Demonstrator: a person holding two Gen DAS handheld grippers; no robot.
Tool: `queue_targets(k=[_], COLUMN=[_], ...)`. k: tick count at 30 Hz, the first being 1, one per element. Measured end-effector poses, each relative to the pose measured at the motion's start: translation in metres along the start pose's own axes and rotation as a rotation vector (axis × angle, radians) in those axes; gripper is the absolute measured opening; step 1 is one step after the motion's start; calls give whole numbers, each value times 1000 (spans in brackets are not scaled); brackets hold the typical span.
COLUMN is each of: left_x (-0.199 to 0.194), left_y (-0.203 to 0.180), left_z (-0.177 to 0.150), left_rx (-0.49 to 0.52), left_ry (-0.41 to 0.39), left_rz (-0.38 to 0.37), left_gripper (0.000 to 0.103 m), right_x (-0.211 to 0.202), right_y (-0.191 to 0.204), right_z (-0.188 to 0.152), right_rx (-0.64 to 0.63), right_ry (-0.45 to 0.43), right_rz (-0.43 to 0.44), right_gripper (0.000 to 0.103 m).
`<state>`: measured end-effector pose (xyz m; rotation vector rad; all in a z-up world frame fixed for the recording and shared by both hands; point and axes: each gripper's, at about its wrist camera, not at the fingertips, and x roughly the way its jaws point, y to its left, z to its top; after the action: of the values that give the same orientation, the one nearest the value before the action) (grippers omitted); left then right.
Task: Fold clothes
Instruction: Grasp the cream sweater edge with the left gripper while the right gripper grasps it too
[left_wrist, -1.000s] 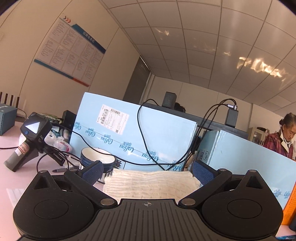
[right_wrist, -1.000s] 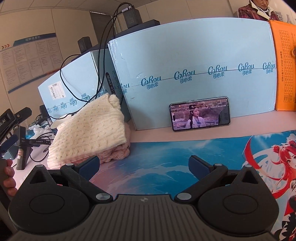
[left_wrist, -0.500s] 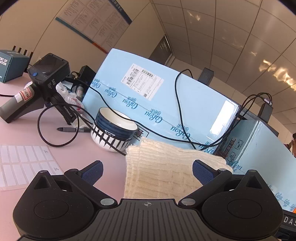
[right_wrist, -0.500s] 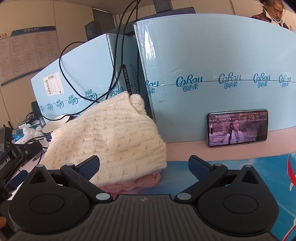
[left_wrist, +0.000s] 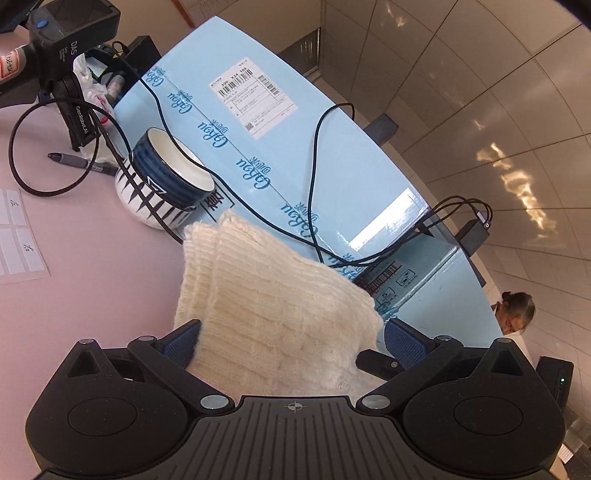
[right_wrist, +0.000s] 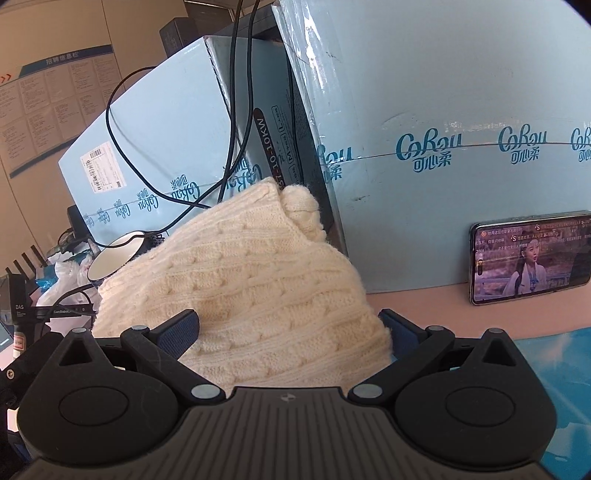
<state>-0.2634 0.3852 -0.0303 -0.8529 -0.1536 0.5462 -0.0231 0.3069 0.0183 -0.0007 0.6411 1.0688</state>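
Observation:
A folded cream cable-knit sweater (left_wrist: 269, 306) lies on the pink table against the light blue boxes. In the left wrist view my left gripper (left_wrist: 291, 341) is open, and its blue-padded fingers (left_wrist: 404, 341) straddle the sweater's near end. In the right wrist view the same sweater (right_wrist: 251, 280) fills the middle. My right gripper (right_wrist: 291, 330) is open, with the fingers (right_wrist: 181, 328) on either side of the sweater's near edge. No pink garment under the sweater shows in either view.
A blue and white bowl (left_wrist: 166, 177) stands just left of the sweater, with black cables (left_wrist: 314, 177), a marker (left_wrist: 79, 162) and a handheld scanner (left_wrist: 55, 44) around it. Light blue boxes (right_wrist: 461, 155) wall the back. A phone (right_wrist: 530, 258) leans on the right box.
Both grippers have moved in close to the sweater, which now reaches between their open fingers. The left view has tilted down and rolled. The pink garment under the sweater has dropped out of view.

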Motion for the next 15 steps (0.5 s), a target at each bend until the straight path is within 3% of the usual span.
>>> queue_targets(k=[4,9,15], left_x=[-7,-15,-4], left_y=[7,19,19], left_z=[4,7,5], left_rx=[-86,-204,-209], left_ry=[-34,-88,-15], left_rz=[-105,-214,-190], left_gripper=[103,103,103], right_x=[-3,-18,1], right_y=[5,5,-5], right_z=[3,0,-2], right_rx=[0,46,45], right_ry=[10,-58,-41], right_rz=[23,111,50], right_gripper=[103,103,103])
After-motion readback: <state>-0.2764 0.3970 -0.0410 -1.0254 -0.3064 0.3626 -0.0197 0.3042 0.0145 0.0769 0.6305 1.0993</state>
